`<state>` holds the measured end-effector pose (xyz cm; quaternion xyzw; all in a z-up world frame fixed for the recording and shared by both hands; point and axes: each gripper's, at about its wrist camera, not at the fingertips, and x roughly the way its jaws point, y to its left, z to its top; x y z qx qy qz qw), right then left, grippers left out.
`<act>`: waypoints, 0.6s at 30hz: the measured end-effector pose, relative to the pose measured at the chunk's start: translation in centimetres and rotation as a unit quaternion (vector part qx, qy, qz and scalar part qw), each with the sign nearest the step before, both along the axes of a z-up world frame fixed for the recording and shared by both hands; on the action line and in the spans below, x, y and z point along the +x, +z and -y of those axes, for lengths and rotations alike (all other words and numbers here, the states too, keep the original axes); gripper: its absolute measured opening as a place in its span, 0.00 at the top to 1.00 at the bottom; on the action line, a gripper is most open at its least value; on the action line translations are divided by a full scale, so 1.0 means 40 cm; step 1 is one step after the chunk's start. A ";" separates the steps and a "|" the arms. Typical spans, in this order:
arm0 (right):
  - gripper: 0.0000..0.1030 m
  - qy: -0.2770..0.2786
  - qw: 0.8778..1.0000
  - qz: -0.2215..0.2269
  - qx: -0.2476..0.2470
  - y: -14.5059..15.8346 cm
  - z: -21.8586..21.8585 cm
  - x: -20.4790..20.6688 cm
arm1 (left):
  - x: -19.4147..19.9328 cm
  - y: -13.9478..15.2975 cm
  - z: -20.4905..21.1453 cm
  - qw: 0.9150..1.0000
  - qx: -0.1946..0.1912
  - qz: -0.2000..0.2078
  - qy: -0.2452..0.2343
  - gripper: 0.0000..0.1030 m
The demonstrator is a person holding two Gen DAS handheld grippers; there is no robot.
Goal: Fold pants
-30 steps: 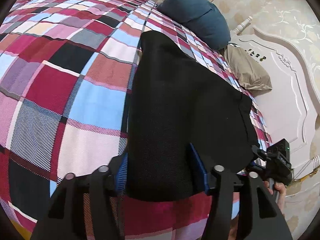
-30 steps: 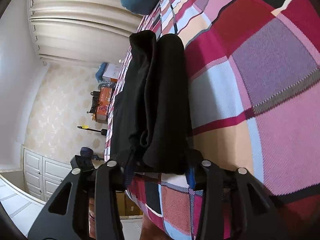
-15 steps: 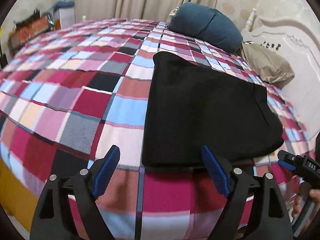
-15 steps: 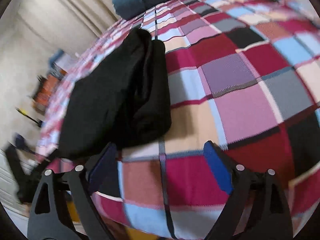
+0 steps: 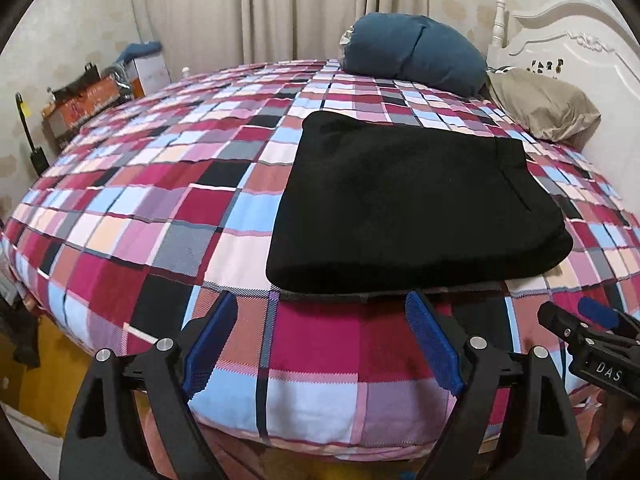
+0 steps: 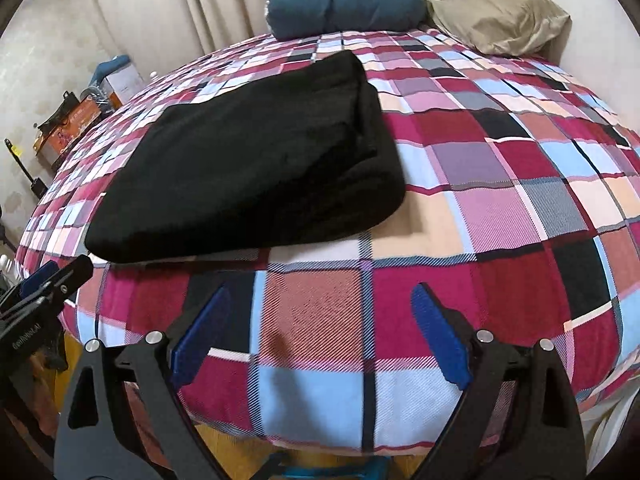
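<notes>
The black pants [image 5: 404, 204] lie folded into a flat rectangle on the plaid bedspread [image 5: 160, 216], near the bed's front edge. They also show in the right wrist view [image 6: 256, 168], left of centre. My left gripper [image 5: 320, 320] is open and empty, held just in front of the pants' near edge, not touching them. My right gripper [image 6: 320, 316] is open and empty, over the bed's front edge to the right of the pants. The right gripper's tip shows at the lower right of the left wrist view [image 5: 576, 324].
A blue pillow [image 5: 416, 52] and a beige pillow [image 5: 544, 104] lie at the head of the bed by the white headboard [image 5: 572, 44]. Curtains hang behind. Boxes and clutter [image 5: 88, 92] stand on the floor at the far left.
Both grippers have let go of the pants and drawn back from them toward the bed's front edge. The pants now lie flat on the bedspread.
</notes>
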<state>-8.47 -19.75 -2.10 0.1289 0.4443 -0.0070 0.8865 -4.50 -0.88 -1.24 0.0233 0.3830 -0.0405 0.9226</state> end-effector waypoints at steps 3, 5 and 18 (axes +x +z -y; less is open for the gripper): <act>0.10 0.006 1.000 0.007 -0.010 0.008 -0.015 -0.007 | -0.021 0.004 0.011 1.000 0.000 0.002 -0.005 0.18; 0.10 0.008 1.000 0.008 -0.008 0.009 -0.019 -0.009 | -0.033 0.008 0.016 1.000 -0.004 0.005 -0.007 0.18; 0.10 0.007 1.000 0.010 0.002 0.012 -0.028 -0.023 | -0.055 0.018 0.021 1.000 -0.008 0.011 -0.004 0.18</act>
